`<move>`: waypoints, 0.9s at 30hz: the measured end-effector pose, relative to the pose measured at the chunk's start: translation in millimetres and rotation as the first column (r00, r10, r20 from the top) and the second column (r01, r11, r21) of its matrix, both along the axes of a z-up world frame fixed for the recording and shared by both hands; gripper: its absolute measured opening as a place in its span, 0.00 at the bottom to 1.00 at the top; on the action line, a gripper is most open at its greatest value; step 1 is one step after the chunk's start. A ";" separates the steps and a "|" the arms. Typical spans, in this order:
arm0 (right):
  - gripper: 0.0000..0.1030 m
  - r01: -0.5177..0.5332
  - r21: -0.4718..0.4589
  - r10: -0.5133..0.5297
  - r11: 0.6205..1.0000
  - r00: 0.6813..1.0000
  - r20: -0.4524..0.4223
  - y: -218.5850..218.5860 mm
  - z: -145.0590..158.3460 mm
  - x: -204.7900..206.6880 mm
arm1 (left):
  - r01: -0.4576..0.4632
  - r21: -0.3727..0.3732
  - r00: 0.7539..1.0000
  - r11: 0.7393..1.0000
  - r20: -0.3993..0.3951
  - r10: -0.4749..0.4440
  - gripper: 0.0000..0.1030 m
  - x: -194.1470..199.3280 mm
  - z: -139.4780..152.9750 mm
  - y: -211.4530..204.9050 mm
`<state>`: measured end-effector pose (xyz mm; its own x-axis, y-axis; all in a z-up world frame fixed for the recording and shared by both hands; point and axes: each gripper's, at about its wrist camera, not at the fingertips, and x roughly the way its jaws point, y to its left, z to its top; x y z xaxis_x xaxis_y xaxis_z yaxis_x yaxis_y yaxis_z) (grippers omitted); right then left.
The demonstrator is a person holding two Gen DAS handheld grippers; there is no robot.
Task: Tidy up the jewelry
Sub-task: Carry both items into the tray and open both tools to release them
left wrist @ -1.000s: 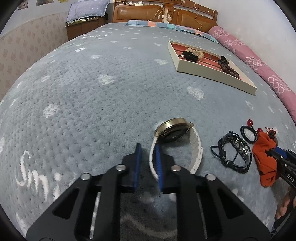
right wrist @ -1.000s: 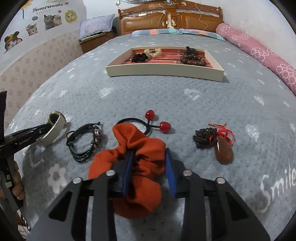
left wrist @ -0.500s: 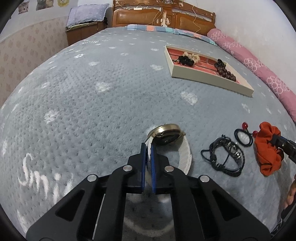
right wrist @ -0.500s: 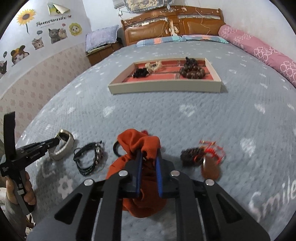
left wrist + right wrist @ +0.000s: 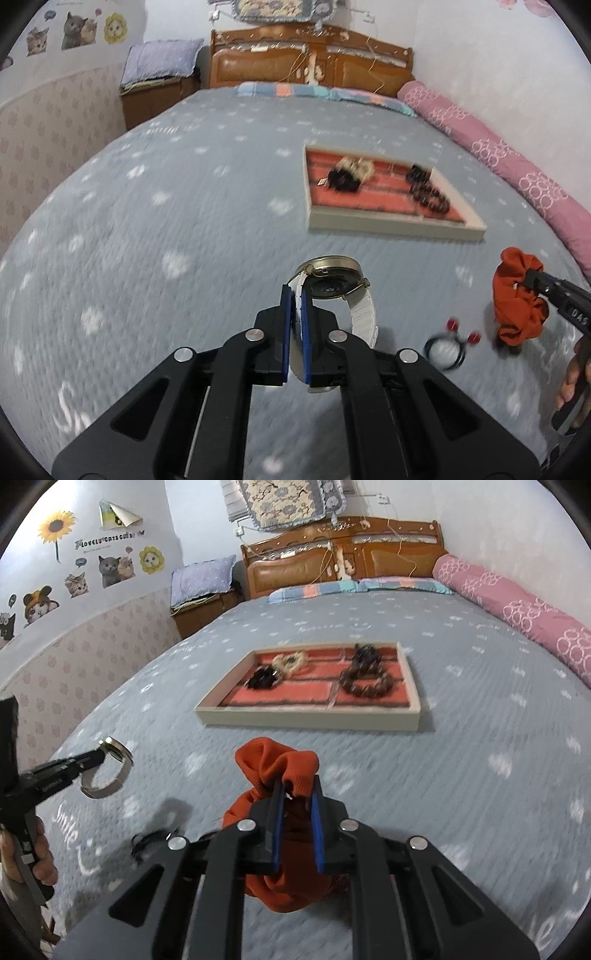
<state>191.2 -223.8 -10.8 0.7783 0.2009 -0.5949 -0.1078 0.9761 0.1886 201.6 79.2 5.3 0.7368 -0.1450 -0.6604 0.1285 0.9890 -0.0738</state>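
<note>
Left claw [image 5: 295, 295] pinching white ribbed watch strap [image 5: 364, 321], right claw [image 5: 297, 794] bunching orange scrunchie [image 5: 275, 764]

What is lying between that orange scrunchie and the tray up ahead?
Nothing: in the right wrist view, only bare grey bedspread stretches between the orange scrunchie, pinched in the right gripper, and the tray.
</note>
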 end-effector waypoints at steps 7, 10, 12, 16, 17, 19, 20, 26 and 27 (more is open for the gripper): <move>0.13 0.043 -0.050 -0.042 0.998 0.999 0.020 -20.1 18.8 45.6 | 0.043 -0.026 0.999 0.999 0.025 -0.043 0.03 61.1 20.3 -34.3; 0.13 0.064 -0.074 -0.063 0.995 0.998 0.027 -27.6 25.0 68.9 | 0.051 -0.037 0.999 0.998 0.018 -0.050 0.04 90.9 20.7 -47.6; 0.13 0.077 -0.077 -0.075 0.994 0.997 0.026 -31.8 25.6 82.4 | 0.053 -0.046 0.999 0.998 0.013 -0.052 0.04 107.8 20.2 -54.4; 0.13 0.105 -0.089 -0.104 0.990 0.994 0.017 -38.0 21.2 114.9 | 0.054 -0.036 0.998 0.998 0.012 -0.054 0.04 142.3 14.7 -70.6; 0.13 0.110 -0.094 -0.109 0.990 0.994 0.012 -38.0 19.1 122.7 | 0.054 -0.033 0.999 0.998 0.009 -0.054 0.04 151.3 11.9 -74.0; 0.13 0.122 -0.106 -0.122 0.987 0.993 0.002 -38.8 13.5 138.2 | 0.051 -0.023 0.999 0.998 0.003 -0.051 0.04 165.0 6.1 -79.1; 0.13 0.127 -0.114 -0.128 0.985 0.992 0.000 -39.2 10.9 144.8 | 0.049 -0.021 0.999 0.999 -0.001 -0.049 0.04 171.7 2.9 -80.6; 0.13 0.147 -0.160 -0.155 0.976 0.987 -0.037 -40.6 -11.7 185.8 | 0.040 -0.018 0.998 0.999 -0.046 -0.041 0.05 210.2 -21.4 -88.0; 0.13 0.149 -0.165 -0.158 0.975 0.987 -0.040 -40.9 -14.6 190.2 | 0.040 -0.011 0.998 0.999 -0.051 -0.040 0.05 216.3 -26.0 -90.1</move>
<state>381.4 -264.7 -25.4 0.7593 -0.0204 -0.6505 0.0516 0.9982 0.0289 417.9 -11.0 -20.7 0.6955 -0.1800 -0.6956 0.1636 0.9824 -0.0907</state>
